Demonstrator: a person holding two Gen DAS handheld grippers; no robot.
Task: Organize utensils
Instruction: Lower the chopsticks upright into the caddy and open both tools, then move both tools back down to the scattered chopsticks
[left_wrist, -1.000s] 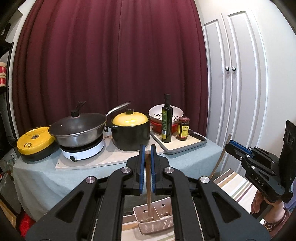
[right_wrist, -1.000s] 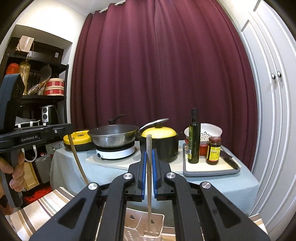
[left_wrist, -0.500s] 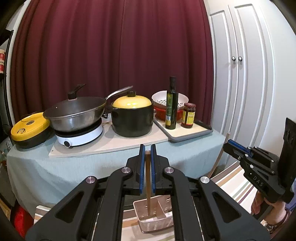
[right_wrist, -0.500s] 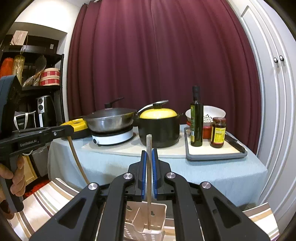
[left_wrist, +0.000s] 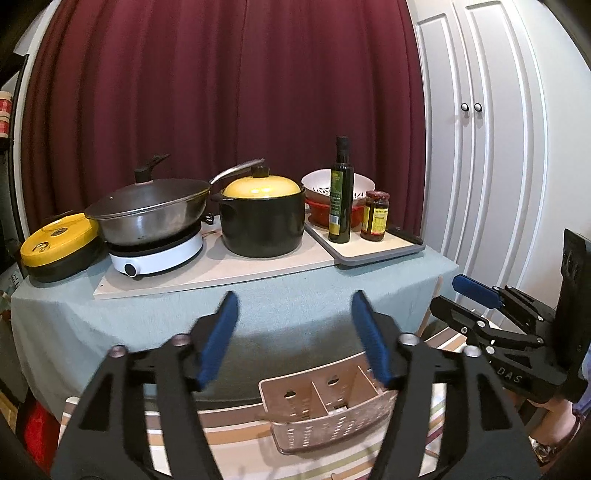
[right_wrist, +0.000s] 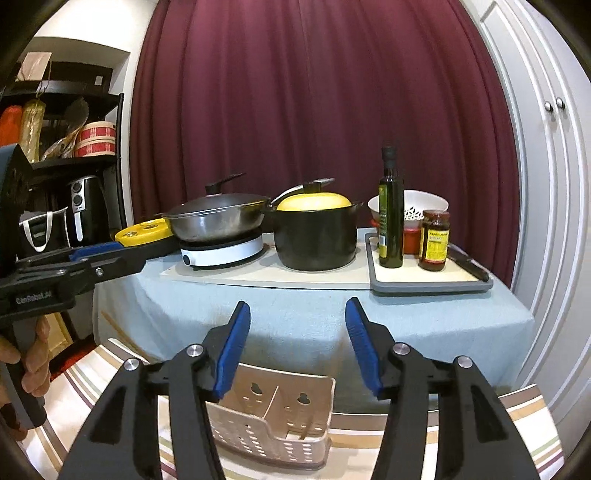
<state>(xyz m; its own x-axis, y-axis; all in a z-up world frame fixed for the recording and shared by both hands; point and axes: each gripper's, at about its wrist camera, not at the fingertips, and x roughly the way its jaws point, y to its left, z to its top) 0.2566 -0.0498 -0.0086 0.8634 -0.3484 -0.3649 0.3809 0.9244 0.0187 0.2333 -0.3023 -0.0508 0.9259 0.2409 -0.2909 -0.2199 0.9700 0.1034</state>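
Both grippers' fingers spread wide above the utensil basket.

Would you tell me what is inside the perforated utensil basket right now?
The basket shows a divider and two compartments with keyhole slots in the back wall; no utensil stands up out of either. The compartment floors are mostly hidden by its front wall and the open right gripper.

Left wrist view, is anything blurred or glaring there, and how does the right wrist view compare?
Left wrist view: the left hand-held gripper has smeared fingertips; the tabletop stays sharp, with a highlight on the yellow pot lid. Right wrist view: the right hand-held gripper looks crisper, with soft glare on the wok. Both views: fisheye bends the cabinet doors and darkens corners.
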